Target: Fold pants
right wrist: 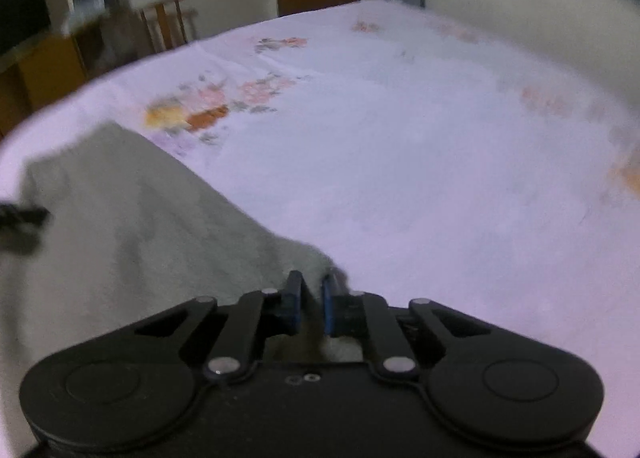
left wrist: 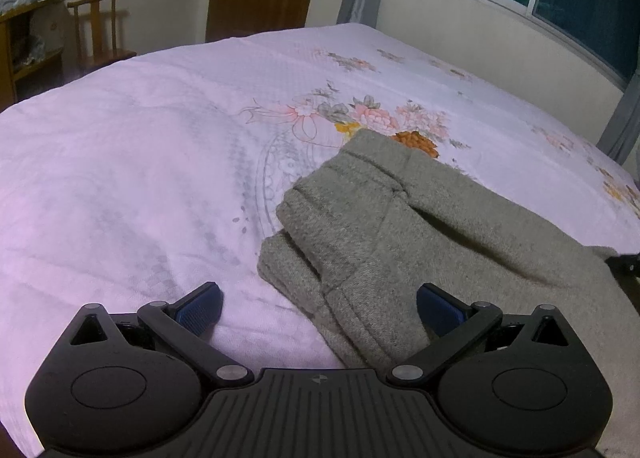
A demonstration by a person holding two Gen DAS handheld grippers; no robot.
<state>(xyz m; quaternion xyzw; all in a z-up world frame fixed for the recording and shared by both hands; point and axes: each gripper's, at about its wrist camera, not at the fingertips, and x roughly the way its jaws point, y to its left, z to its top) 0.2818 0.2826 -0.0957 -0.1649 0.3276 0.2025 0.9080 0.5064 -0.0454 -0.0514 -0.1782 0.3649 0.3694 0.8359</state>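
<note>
On the bed [left wrist: 120,162], your right gripper [right wrist: 311,300] clamps the grey pants [left wrist: 400,226] edge mid-fold; left gripper [left wrist: 319,308] gapes, holding nothing. Next, likely carry that edge across.

dim indoor light; right wrist view motion-blurred.

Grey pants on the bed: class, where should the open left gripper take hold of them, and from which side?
Grip the near corner of the grey pants, where the stacked layers end in a thick hem edge between the open left gripper fingers. Come straight forward, low along the bedsheet, so one finger slides under. The right gripper already pinches the opposite edge.
</note>
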